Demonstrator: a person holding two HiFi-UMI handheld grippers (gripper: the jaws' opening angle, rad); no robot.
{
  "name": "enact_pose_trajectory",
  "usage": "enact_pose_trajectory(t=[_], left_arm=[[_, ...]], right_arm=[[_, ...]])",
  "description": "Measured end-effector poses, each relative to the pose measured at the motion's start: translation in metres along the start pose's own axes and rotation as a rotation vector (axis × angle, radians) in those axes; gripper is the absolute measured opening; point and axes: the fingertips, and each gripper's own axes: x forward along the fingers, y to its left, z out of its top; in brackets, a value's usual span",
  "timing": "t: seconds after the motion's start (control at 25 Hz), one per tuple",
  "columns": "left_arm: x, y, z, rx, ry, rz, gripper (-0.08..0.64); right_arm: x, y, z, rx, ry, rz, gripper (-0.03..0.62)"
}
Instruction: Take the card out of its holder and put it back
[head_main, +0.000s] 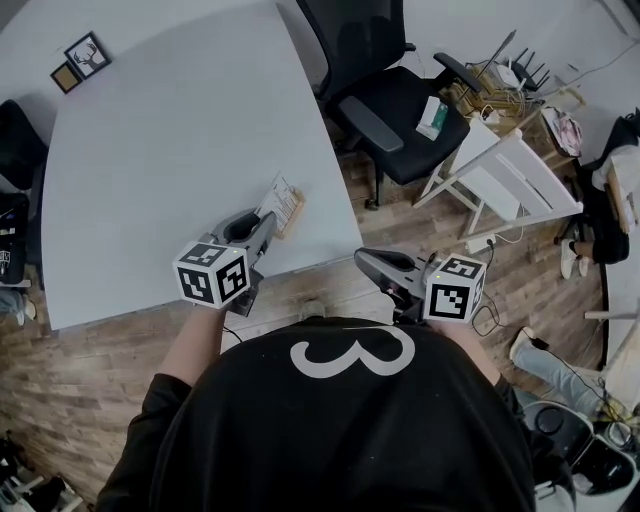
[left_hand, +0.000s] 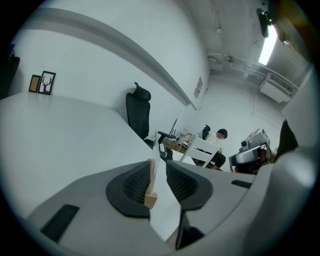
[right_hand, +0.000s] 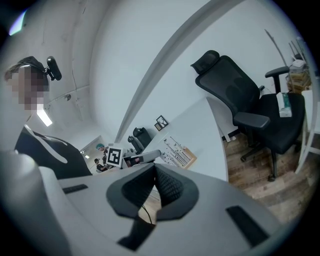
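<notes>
At the table's (head_main: 170, 130) near edge: one card (head_main: 278, 197), standing upright in one wooden holder (head_main: 292, 215). Card is in the holder, holder is on the table.

Grippers: two.
- Your left gripper (head_main: 268, 222) is over the table at that same near edge, tips at the card. In the left gripper view the card shows edge-on between the pads (left_hand: 135, 182). The jaws stand narrowly apart around it: one pad lies against the card and holder, and a thin white strip shows on the other side.
- Your right gripper (head_main: 362, 257) is off the table, just past its near edge and over the wood floor. Its jaws are pressed together with nothing between them.

Picture frames (head_main: 80, 60): two, small, at the table's far corner.

Chairs: three counted.
- One black office chair (head_main: 395, 95) is at the table's far side, with a small green-and-white box (head_main: 433, 117) on its seat.
- One dark chair (head_main: 18, 140) is at the table's left, cut off by the picture edge.
- One white folding chair (head_main: 505, 180) is well beyond the table's right side.

Hard to make out:
- The print on the card shows only as fine lines in the right gripper view.
- The holder's far end is hidden behind the card in the left gripper view.
- Your forearms are partly covered by your own black shirt.
</notes>
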Motion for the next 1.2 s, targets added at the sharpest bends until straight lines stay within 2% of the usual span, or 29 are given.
enact_pose_trajectory(t=[0.2, 0.32, 0.4, 0.64, 0.76, 0.88, 0.96, 1.08, 1.2], left_arm=[[-0.025, 0.000, 0.000, -0.017, -0.023, 0.029, 0.115], [-0.043, -0.008, -0.002, -0.090, -0.049, 0.038, 0.115], [-0.054, -0.025, -0.005, -0.139, -0.076, 0.016, 0.115], [-0.080, -0.122, -0.031, -0.180, -0.080, -0.164, 0.110], [-0.094, -0.166, -0.034, -0.196, -0.115, -0.228, 0.070], [-0.107, -0.206, -0.030, -0.207, -0.162, -0.277, 0.044], [-0.115, -0.233, -0.032, -0.177, -0.179, -0.300, 0.025], [-0.125, -0.272, -0.041, -0.141, -0.182, -0.337, 0.014], [-0.134, -0.298, -0.050, -0.133, -0.187, -0.338, 0.014]], right_arm=[[-0.010, 0.009, 0.009, -0.038, -0.029, 0.030, 0.009], [-0.022, 0.019, 0.011, -0.075, -0.040, 0.055, 0.009], [-0.030, 0.025, 0.008, -0.106, -0.026, 0.075, 0.009], [-0.055, 0.052, -0.011, -0.178, -0.008, 0.132, 0.009], [-0.071, 0.067, -0.023, -0.184, -0.010, 0.159, 0.008], [-0.090, 0.086, -0.037, -0.209, -0.006, 0.194, 0.008], [-0.104, 0.100, -0.047, -0.234, -0.004, 0.213, 0.009], [-0.125, 0.118, -0.058, -0.249, -0.020, 0.237, 0.008], [-0.144, 0.130, -0.064, -0.229, -0.066, 0.237, 0.008]])
